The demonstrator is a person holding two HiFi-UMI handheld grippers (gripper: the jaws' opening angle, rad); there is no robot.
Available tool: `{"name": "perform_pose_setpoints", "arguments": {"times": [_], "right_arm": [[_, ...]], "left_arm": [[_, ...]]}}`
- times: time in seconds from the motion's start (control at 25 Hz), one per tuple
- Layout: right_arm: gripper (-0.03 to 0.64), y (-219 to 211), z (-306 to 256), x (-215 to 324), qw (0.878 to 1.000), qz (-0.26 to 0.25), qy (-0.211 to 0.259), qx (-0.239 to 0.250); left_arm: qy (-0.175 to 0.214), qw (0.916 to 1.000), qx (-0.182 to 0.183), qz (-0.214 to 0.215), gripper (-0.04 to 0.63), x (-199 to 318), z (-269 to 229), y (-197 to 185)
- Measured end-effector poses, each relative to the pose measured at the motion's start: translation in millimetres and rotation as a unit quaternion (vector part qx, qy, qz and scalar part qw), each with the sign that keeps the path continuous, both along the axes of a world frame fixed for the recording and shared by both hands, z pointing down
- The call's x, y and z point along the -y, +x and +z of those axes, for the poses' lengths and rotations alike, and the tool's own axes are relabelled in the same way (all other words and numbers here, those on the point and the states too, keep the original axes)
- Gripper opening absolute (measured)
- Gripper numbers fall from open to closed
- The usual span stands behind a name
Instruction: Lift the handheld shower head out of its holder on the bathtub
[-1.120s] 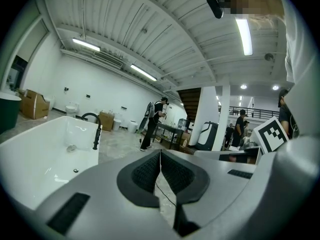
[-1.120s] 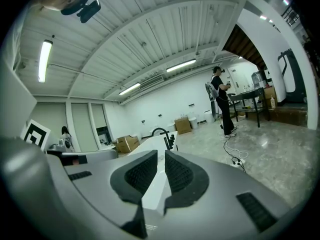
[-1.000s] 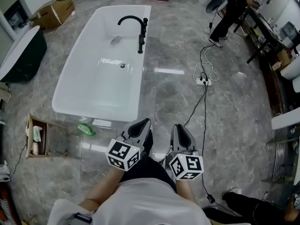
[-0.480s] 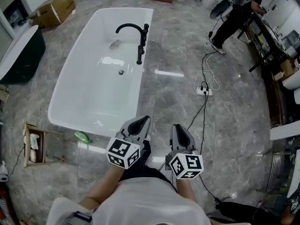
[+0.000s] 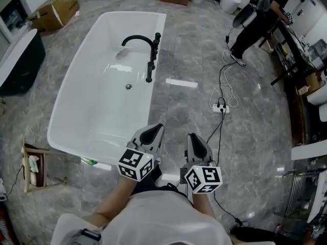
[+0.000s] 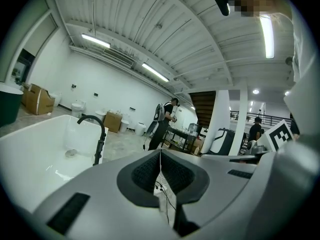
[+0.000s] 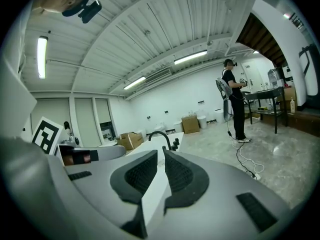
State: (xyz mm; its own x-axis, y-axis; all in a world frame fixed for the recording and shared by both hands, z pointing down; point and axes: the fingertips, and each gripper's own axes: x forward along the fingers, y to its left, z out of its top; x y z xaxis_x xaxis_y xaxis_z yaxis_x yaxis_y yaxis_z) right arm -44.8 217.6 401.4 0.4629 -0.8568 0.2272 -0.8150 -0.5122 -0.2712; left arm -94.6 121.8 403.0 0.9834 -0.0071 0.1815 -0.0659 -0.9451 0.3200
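The white bathtub (image 5: 153, 93) lies ahead and to the left on the grey marble floor. A black arched tap (image 5: 149, 65) stands on its right rim, and the slim black handheld shower head (image 5: 157, 39) is upright beside it. My left gripper (image 5: 153, 131) and right gripper (image 5: 195, 139) are side by side close to my body, both shut and empty, well short of the tap. The tap (image 6: 97, 139) and the tub (image 6: 40, 154) show far off in the left gripper view beyond the left gripper (image 6: 160, 151). Past my right gripper (image 7: 163, 151), the tap (image 7: 162, 136) is small.
A power strip with cables (image 5: 220, 106) lies on the floor to the right. A person (image 5: 255, 14) stands at a black table at the back right. A dark green tub (image 5: 20, 55), cardboard boxes (image 5: 56, 9) and a wooden crate (image 5: 33, 167) are on the left.
I have walked forward: the bathtub and tap have slid down the head view, closer to me. Both grippers keep their place before my body and stay shut.
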Motion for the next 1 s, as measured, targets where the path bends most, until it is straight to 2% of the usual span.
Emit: {"name": "perform_pose_setpoints", "arguments": {"times": [0.44,1.0], "right_arm": [[0.054,25.9,9.5,49.1,1.0,-0.025,0.002,0.01],[0.054,45.9,17.0,49.6,0.999,-0.017,0.002,0.029]], "left_arm": [[0.0,1.0,-0.002,-0.005,0.012,37.6,4.3,27.6],[-0.014,0.9998,0.016,-0.002,0.012,39.4,15.8,44.8]]}}
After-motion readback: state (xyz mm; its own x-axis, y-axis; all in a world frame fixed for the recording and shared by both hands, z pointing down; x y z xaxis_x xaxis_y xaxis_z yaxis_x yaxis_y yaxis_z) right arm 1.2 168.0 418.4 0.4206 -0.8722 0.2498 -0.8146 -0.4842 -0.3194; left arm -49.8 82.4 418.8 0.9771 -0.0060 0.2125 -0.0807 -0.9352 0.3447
